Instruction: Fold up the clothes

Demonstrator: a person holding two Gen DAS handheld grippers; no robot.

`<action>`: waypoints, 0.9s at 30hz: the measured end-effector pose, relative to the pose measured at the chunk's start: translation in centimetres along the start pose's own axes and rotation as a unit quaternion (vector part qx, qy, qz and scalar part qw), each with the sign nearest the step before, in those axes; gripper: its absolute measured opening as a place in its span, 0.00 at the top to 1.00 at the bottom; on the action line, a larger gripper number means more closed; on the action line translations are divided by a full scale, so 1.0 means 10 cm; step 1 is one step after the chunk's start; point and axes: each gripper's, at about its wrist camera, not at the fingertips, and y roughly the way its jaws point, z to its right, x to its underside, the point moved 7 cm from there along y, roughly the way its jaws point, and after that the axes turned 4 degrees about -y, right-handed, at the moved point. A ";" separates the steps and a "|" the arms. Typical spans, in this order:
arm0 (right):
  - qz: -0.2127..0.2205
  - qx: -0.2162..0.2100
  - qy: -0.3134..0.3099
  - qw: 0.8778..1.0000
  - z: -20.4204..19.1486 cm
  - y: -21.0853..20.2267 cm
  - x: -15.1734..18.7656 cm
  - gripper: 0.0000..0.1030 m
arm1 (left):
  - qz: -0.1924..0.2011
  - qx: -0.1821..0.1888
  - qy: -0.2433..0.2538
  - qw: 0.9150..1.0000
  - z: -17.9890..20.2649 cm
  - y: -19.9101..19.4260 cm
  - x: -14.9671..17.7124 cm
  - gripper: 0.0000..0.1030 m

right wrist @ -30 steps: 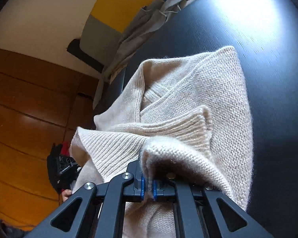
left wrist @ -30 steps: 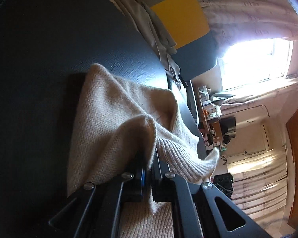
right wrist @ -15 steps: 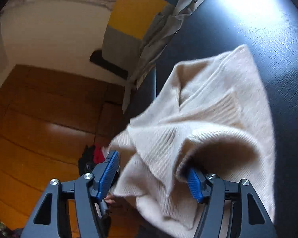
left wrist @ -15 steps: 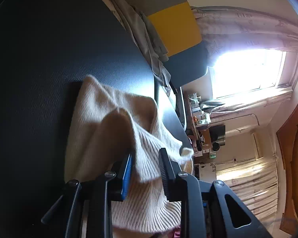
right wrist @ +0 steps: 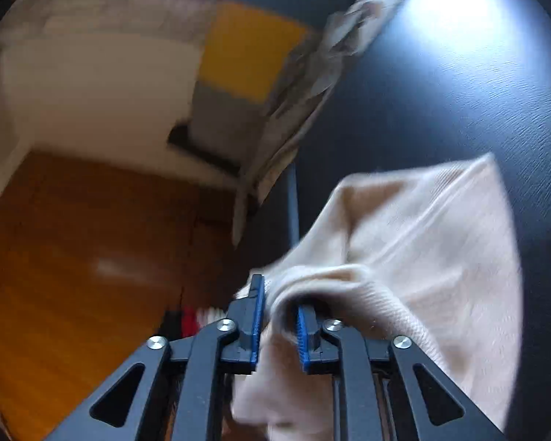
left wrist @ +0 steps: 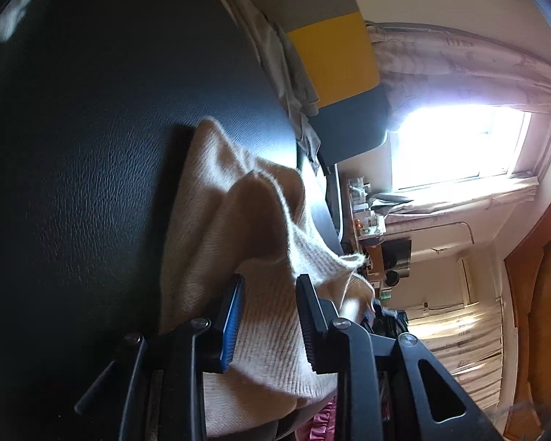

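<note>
A second ago both tools were pinched tight on the cream knitted sweater [left wrist: 216, 242]; now that hold is changing. The left tool [left wrist: 270, 327] has let go, and its jaws, which have just been opening, stand apart with ribbed knit lying loosely between them, the pads not pressing it. The right tool [right wrist: 279, 325] sprang wide and has just been closing again, so a fold of the sweater [right wrist: 422, 250] now bulges between its blue pads, which look clamped on it, though blur makes this uncertain. The sweater lies bunched on the dark worktop [left wrist: 92, 147], its near edge spilling off the front. This looks like a regrasp between folds, with the garment still far from neat.
</note>
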 end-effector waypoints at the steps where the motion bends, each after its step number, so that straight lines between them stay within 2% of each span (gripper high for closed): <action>1: 0.002 0.006 0.012 1.000 0.08 0.04 -0.04 0.72 | -0.002 0.005 -0.004 1.000 0.00 0.00 0.01 0.74; 4: -0.004 0.024 0.034 0.999 0.26 0.14 -0.09 0.69 | -0.005 0.021 -0.016 1.000 -0.01 -0.04 0.02 0.74; 5: -0.007 0.022 0.035 0.999 0.27 0.18 -0.07 0.69 | -0.005 0.025 -0.021 0.999 -0.01 -0.05 0.02 0.74; 8: -0.011 0.000 0.036 0.999 0.21 0.22 -0.02 0.59 | -0.010 0.043 -0.034 0.998 0.00 -0.07 0.03 0.72; 10: -0.010 -0.020 0.035 0.999 0.13 0.18 -0.01 0.42 | -0.013 0.055 -0.035 0.998 0.04 -0.05 0.02 0.71; 11: -0.011 -0.030 0.034 0.999 0.10 0.12 0.01 0.37 | -0.016 0.058 -0.034 0.998 0.06 -0.03 0.02 0.70; 13: -0.031 -0.041 0.012 0.999 0.00 -0.02 0.09 0.22 | -0.022 0.064 -0.033 0.997 0.10 0.01 0.00 0.68; 17: -0.094 -0.022 -0.026 0.995 -0.11 0.10 0.31 0.18 | -0.044 0.061 -0.019 0.997 0.20 0.21 -0.04 0.67; 21: -0.124 -0.035 -0.027 0.991 -0.14 0.23 0.43 0.18 | -0.060 0.070 -0.003 0.996 0.36 0.39 -0.15 0.67; 24: -0.108 -0.059 -0.014 0.992 -0.19 0.31 0.35 0.18 | -0.058 0.082 0.006 0.995 0.51 0.47 -0.30 0.67; 27: -0.054 -0.066 0.005 0.996 -0.19 0.39 0.08 0.18 | -0.027 0.093 0.009 0.995 0.67 0.42 -0.57 0.67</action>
